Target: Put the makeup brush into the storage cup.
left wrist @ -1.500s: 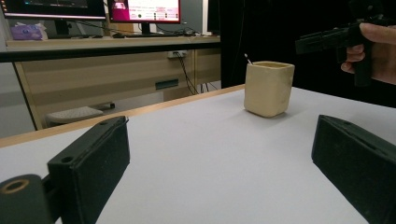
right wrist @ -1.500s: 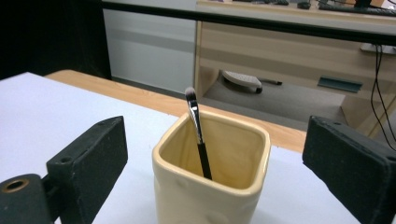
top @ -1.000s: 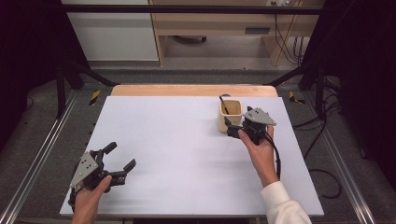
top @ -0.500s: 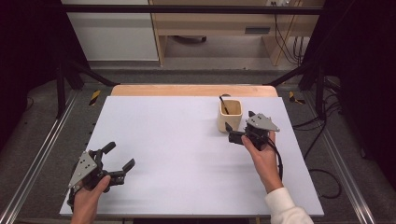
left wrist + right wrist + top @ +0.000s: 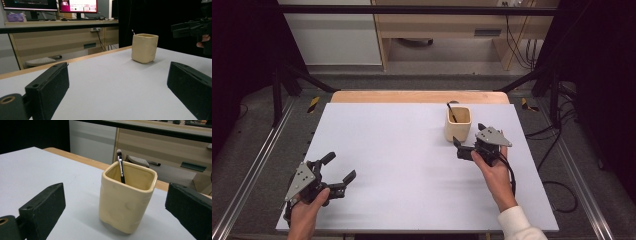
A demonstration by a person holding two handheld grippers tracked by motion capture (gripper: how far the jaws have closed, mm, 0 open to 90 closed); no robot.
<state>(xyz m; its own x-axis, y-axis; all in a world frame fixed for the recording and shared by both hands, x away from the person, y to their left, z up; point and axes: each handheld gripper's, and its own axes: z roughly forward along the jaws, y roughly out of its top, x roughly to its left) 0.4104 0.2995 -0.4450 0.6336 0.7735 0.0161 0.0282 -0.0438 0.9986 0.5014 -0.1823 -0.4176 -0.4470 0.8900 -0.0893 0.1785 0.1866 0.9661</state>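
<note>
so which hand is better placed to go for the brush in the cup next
Right. The right tool sits just in front of the square cream ceramic cup, jaws open and facing it, with the black-handled brush standing inside. The left tool rests open at the near left corner, far off.

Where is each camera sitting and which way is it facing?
High view: above the person's side of the table, looking forward and down; both hands, left tongs and right tongs show.
Left gripper view: rides on the left tongs, low over the table, looking across at the cup; its two black jaws stand apart, and the other hand's tongs show at upper right.
Right gripper view: rides on the right tongs, close behind the cup, open jaws either side.
Shared: all three show the cream cup with the brush.
</note>
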